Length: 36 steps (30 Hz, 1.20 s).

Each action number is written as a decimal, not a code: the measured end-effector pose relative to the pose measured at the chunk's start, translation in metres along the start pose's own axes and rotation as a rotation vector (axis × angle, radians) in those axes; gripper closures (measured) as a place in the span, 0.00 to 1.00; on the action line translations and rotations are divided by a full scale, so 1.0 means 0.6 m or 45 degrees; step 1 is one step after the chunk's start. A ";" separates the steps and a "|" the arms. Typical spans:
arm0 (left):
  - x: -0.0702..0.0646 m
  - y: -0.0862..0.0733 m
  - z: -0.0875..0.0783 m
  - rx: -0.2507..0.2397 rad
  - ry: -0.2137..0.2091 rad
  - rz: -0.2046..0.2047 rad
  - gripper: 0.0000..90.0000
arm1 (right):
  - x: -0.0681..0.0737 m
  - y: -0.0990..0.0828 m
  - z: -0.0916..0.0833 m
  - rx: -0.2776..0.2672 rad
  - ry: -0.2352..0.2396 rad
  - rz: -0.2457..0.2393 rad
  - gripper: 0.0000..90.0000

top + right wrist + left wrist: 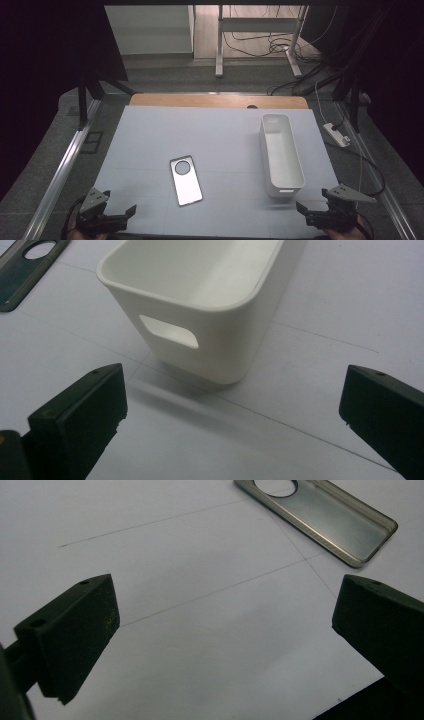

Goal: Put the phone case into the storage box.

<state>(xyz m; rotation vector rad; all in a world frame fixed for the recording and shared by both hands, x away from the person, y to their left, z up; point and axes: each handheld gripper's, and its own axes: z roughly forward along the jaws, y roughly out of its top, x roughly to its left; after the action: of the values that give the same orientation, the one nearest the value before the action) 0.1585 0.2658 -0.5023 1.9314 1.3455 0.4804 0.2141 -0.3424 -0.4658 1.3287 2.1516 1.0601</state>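
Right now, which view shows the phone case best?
The high view: the whole phone case lies flat on the table, round camera cutout at its far end. The left gripper view shows most of it, cropped at the top; the right gripper view catches one corner.

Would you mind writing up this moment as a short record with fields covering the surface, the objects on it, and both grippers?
surface: pale white table sheet, faint pencil lines across it
object 1: grey metallic phone case with a round camera cut-out, lying flat with its inside up, near the centre
object 2: long white plastic bin with a handle slot, upright, empty, to the right of the case
left gripper: jaws open, holding nothing, at the near left edge
right gripper: jaws open, holding nothing, just short of the bin's near end
contact: neither gripper touches an object
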 end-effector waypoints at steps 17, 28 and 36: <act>0.000 0.004 0.002 0.009 -0.009 -0.004 0.00 | 0.002 0.000 0.001 0.003 -0.001 -0.014 0.00; -0.003 0.025 0.012 0.002 -0.023 0.039 0.00 | 0.000 0.000 0.002 0.005 -0.002 -0.008 0.00; -0.007 0.042 0.025 0.033 -0.052 0.059 0.00 | 0.001 0.001 0.002 0.001 -0.004 -0.007 0.00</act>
<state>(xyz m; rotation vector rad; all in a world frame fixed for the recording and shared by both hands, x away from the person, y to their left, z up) 0.1833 0.2519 -0.4936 1.9867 1.2892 0.4452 0.2150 -0.3416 -0.4661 1.3237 2.1521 1.0543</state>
